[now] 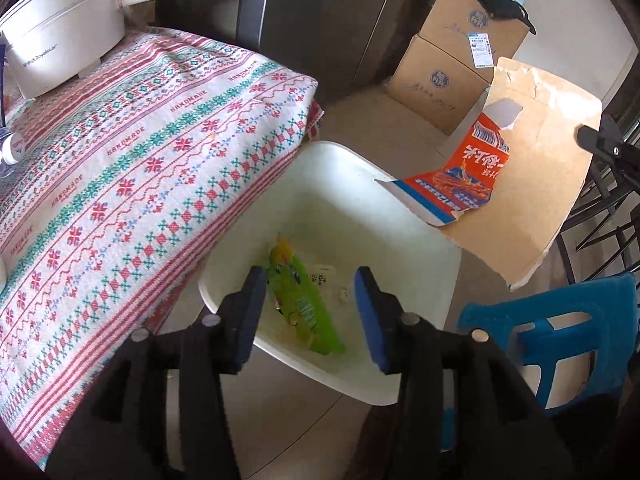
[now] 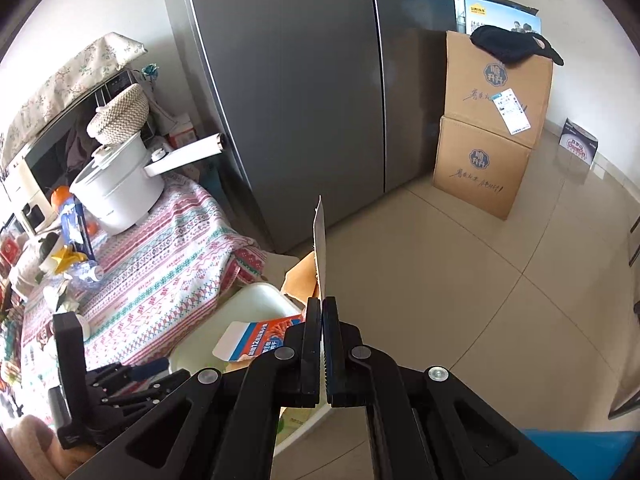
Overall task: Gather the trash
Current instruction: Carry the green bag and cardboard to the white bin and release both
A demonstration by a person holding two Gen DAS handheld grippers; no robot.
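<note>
A white bin (image 1: 404,216) stands on the floor beside the table; a green snack wrapper (image 1: 304,308) lies inside it. My left gripper (image 1: 310,280) hangs open and empty right above the bin. My right gripper (image 2: 322,306) is shut on a flattened cardboard box (image 2: 319,240), brown inside with an orange and blue printed face. In the left wrist view the cardboard (image 1: 532,168) hangs over the bin's far right rim. The bin (image 2: 256,300) and the left gripper (image 2: 104,384) also show in the right wrist view.
A table with a patterned cloth (image 1: 132,152) holds a white pot (image 1: 60,28) and clutter at its far end (image 2: 68,256). A grey fridge (image 2: 304,92) and two stacked cartons (image 2: 488,128) stand behind. A blue plastic stool (image 1: 560,328) is right of the bin.
</note>
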